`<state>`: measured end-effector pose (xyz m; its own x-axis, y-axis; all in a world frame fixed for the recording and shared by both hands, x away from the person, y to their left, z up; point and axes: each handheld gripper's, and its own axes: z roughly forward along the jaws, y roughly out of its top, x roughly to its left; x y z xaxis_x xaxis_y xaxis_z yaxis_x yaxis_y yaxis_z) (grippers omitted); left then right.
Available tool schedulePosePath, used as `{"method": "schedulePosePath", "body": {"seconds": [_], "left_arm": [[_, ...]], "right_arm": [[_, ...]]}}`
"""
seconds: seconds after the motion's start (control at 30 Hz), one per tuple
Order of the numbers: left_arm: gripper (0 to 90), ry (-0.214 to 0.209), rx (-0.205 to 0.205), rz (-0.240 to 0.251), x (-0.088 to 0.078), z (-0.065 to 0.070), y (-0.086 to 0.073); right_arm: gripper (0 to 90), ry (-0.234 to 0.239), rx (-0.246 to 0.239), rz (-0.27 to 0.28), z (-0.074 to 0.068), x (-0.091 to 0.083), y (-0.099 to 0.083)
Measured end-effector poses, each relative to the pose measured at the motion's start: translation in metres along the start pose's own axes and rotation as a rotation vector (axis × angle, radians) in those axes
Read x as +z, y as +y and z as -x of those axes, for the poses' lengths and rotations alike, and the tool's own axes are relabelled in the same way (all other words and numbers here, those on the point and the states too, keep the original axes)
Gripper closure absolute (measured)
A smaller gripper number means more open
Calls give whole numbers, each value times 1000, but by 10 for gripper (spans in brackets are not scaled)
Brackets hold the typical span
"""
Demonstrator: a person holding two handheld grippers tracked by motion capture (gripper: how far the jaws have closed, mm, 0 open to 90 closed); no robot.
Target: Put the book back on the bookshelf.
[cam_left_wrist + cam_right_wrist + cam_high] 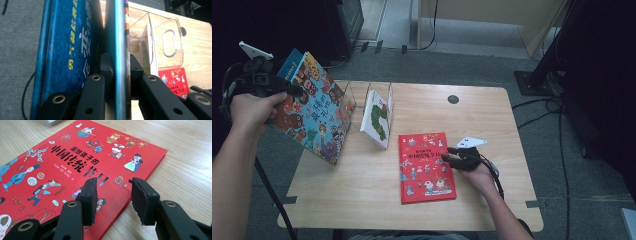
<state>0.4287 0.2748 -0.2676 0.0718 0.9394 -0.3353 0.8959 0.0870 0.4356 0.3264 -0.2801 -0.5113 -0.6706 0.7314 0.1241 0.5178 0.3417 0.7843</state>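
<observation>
A large, thin picture book with a blue spine and a cover crowded with colourful owls [314, 110] hangs tilted above the worktop's left edge, just beside a clear plastic rack. A red hardcover picture book with Chinese title [426, 166] lies flat, face up, near the worktop's front.

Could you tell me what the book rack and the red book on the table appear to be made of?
Book rack: likely clear acrylic or similar plastic; the wood shows through it. Red book: printed paper with what looks like a stiff, slightly glossy cover; thin and flat.

Soft, even light; perhaps slightly blurred.
</observation>
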Motion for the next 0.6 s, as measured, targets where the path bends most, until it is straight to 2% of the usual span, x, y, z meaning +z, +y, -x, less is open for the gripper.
{"method": "schedulePosePath", "body": {"seconds": [0.07,0.17,0.3,0.4,0.5,0.6], "left_arm": [[806,20,18,-19,3,2,-1],[800,25,42,-28,8,5,-4],[797,29,48,-26,8,6,-4],[789,14,44,-31,7,5,-4],[762,10,39,-35,4,5,-3],[705,24,40,-34,-2,10,-2]], "right_arm": [[561,3,2,3,0,0,0],[562,3,7,5,0,-1,0],[562,4,7,5,0,-1,0],[561,5,8,4,0,-1,0],[561,4,11,3,1,-2,0],[561,3,10,5,1,-2,0]]}}
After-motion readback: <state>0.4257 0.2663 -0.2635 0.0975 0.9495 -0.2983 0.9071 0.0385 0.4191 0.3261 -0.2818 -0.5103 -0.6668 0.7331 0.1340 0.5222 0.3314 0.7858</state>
